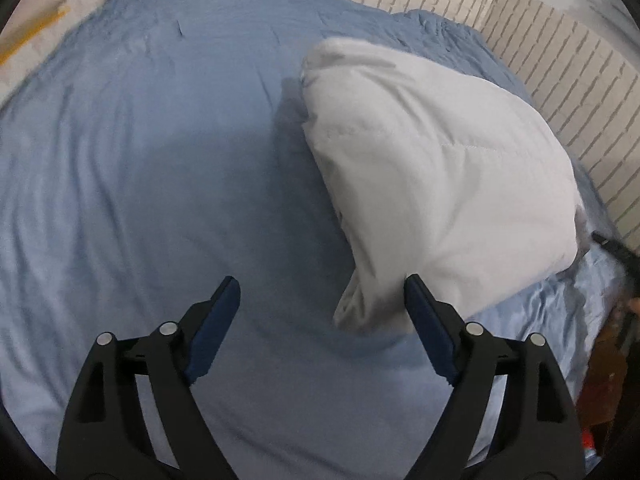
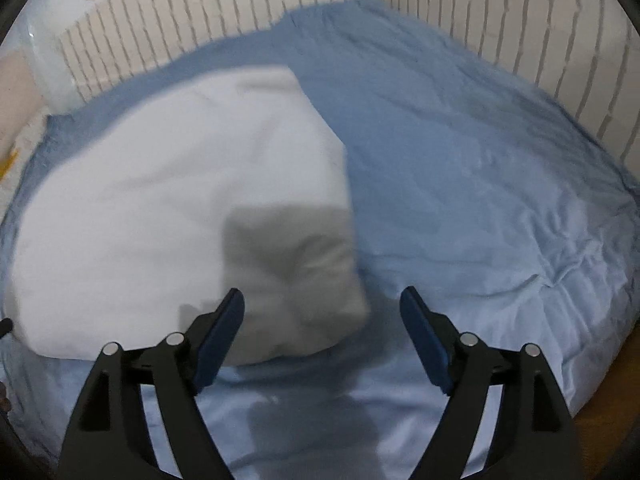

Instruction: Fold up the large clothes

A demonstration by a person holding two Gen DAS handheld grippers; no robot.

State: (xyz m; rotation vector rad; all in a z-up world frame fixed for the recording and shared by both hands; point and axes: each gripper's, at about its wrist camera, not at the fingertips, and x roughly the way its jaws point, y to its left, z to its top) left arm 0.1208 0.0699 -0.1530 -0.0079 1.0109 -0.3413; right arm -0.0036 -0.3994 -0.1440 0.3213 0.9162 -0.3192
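White padded garment, folded into a thick bundle, lies on the blue bed sheet, its long axis running from our fingers toward the brick wall. Left gripper and right gripper fingers are spread, holding nothing.

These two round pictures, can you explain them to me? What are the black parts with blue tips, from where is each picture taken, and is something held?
Each picture comes from a small wide-angle camera on a hand-held gripper, looking along its two fingers. One shows the left gripper, the other the right gripper. A person holds them; there is no robot arm. On the blue bed sheet lies a white, puffy folded garment. Both grippers are open and hold nothing; the garment's near end lies between their fingers.
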